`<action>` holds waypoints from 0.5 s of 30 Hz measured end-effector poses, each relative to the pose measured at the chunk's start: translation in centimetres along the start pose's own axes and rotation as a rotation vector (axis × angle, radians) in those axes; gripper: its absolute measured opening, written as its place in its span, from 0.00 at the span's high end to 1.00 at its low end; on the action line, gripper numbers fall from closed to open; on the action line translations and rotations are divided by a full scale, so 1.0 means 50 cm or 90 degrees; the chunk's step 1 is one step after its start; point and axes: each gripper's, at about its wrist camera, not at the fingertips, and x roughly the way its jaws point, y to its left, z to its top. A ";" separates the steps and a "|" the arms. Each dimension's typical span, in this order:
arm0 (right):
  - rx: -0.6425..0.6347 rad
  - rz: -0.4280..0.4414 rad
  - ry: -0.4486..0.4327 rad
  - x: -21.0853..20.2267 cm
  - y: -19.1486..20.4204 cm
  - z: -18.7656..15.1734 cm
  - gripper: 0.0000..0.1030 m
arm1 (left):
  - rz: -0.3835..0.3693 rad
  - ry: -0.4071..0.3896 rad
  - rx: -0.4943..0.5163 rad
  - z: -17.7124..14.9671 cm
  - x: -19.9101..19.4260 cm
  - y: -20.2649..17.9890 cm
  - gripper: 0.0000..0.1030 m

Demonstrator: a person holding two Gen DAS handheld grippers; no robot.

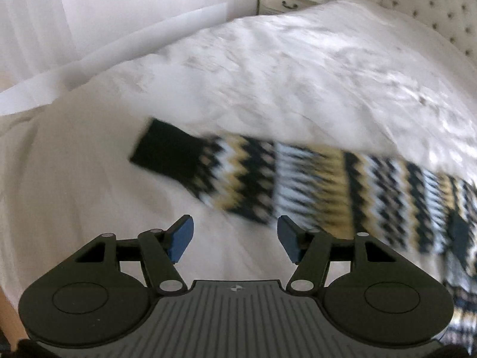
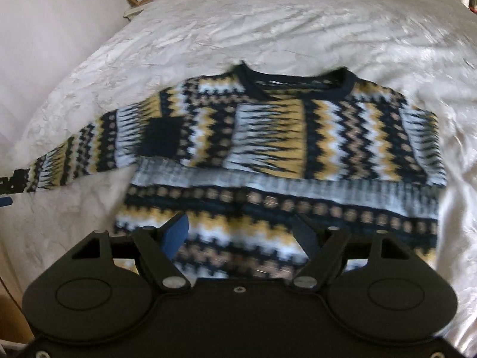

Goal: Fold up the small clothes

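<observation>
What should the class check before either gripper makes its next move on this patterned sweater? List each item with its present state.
1. left gripper open, holding nothing: ok.
2. right gripper open, holding nothing: ok.
3. sweater spread on the bed: ok.
4. One sleeve already folded across the chest: ok.
5. other sleeve folded in: not ok, it lies stretched out.
6. Hem lying flat: cannot tell, the right gripper hides it.

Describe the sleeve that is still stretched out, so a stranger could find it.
Start at the white bed, where a zigzag-knit sweater lies flat. One sleeve stretches sideways onto bare cover. It ends in a plain dark cuff; the other sleeve lies folded across the chest.
</observation>
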 end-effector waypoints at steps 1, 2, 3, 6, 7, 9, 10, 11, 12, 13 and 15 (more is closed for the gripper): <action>-0.004 -0.001 -0.001 0.004 0.022 0.005 0.23 | -0.003 0.001 -0.001 0.009 0.016 0.014 0.36; -0.006 -0.001 -0.001 0.007 0.042 0.010 0.23 | -0.007 0.004 -0.003 0.017 0.031 0.026 0.35; -0.008 0.000 -0.001 0.011 0.064 0.015 0.23 | -0.012 0.006 -0.004 0.024 0.044 0.035 0.35; -0.015 -0.002 -0.002 0.024 0.121 0.025 0.23 | -0.036 0.003 -0.003 0.043 0.085 0.060 0.32; -0.016 -0.004 -0.001 0.030 0.139 0.027 0.23 | -0.044 0.001 -0.001 0.050 0.095 0.065 0.31; -0.015 -0.007 0.002 0.039 0.167 0.029 0.23 | -0.060 -0.002 -0.001 0.060 0.116 0.074 0.26; -0.014 -0.009 0.004 0.043 0.183 0.029 0.23 | -0.072 -0.002 -0.005 0.063 0.122 0.083 0.22; -0.014 -0.011 0.005 0.046 0.196 0.028 0.23 | -0.080 0.001 -0.008 0.066 0.128 0.090 0.22; -0.015 -0.012 0.007 0.049 0.206 0.027 0.23 | -0.086 0.005 -0.010 0.069 0.137 0.095 0.22; -0.017 -0.013 0.010 0.053 0.218 0.027 0.23 | -0.093 0.009 -0.011 0.070 0.147 0.099 0.21; -0.021 -0.016 0.018 0.061 0.241 0.025 0.23 | -0.106 0.021 -0.008 0.073 0.160 0.104 0.20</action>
